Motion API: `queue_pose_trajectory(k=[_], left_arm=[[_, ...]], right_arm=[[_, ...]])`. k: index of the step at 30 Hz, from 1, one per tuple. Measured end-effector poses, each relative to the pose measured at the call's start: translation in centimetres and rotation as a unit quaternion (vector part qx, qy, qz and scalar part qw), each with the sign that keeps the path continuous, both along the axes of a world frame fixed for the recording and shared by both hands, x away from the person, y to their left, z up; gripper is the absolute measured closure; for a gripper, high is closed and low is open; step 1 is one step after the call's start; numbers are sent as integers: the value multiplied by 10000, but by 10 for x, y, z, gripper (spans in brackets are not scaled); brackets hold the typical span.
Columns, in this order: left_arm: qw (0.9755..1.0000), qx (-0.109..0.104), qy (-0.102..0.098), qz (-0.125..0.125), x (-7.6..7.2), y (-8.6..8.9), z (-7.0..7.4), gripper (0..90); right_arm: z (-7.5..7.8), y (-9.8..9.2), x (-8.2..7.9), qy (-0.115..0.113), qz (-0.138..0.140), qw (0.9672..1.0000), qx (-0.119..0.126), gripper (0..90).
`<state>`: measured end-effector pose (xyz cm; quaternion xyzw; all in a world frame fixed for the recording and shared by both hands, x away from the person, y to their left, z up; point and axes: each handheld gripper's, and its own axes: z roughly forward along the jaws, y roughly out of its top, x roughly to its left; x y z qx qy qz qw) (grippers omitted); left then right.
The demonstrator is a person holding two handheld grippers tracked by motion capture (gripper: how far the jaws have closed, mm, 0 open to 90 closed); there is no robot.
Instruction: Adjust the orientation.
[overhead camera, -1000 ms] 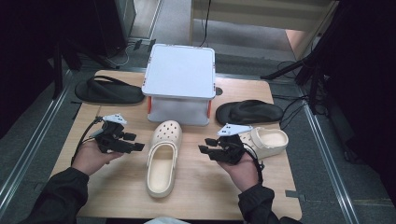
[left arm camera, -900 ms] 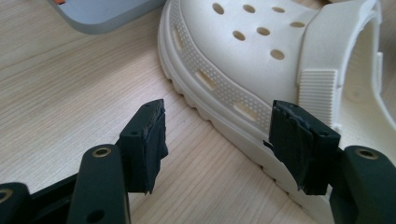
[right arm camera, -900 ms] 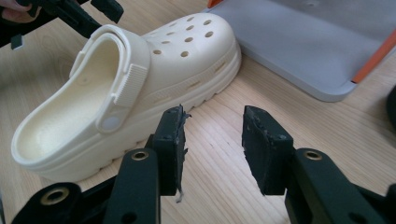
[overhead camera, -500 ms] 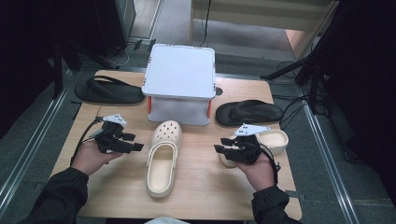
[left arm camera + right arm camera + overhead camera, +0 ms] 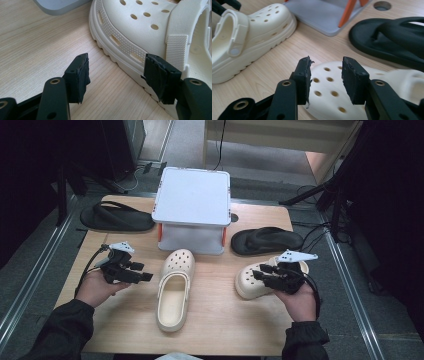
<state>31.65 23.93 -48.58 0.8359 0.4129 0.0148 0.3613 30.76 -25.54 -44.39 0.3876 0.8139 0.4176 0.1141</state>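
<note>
Cream clog point(image 5: 252, 279) lying on the bench point(image 5: 220, 320), toe directly under right claw point(image 5: 263, 274), jaws parted, gripping nothing, palm cupped beneath. Second clog point(image 5: 173, 287) just right of left claw point(image 5: 141, 272), jaws wide, empty, hand resting low.

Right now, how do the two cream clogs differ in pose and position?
The middle clog lies lengthwise, toe toward the white box, with nothing over it. The right clog lies crosswise with its toe pointing left, under the right gripper, whose jaws stand open above its toe. Both are cream, perforated and sole-down on the table.
</note>
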Motion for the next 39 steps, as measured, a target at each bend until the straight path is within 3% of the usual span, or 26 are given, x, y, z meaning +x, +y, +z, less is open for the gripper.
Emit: queue_pose_trajectory(k=[7, 14, 18, 23, 28, 32, 35, 39], left_arm=[[10000, 82, -22, 11, 0, 0, 0, 378], [10000, 86, -33, -7, -1, -3, 0, 378], [9999, 100, -29, -6, 0, -3, 0, 378], [10000, 86, -34, 7, -1, -3, 0, 379], [10000, 76, -45, -7, -1, -3, 0, 379], [9999, 68, -91, -23, -1, -3, 1, 380], [9999, 27, -115, -28, -2, -2, 2, 386], [9999, 45, -161, -12, -2, -2, 2, 387]], right_arm=[[2, -27, 3, 47, -180, 9998, -18, 592], [2, -49, 6, -2, -506, 9985, -190, 582], [-4, -57, 11, 127, -582, 9980, -188, 564], [-13, -53, 19, 246, -455, 9984, -243, 563], [-20, -46, 27, 504, -302, 9979, -267, 584], [-22, -41, 32, 673, -240, 9973, -182, 641], [-21, -42, 35, 912, -210, 9956, 48, 708], [-17, -38, 34, 1061, -254, 9938, 196, 758]])
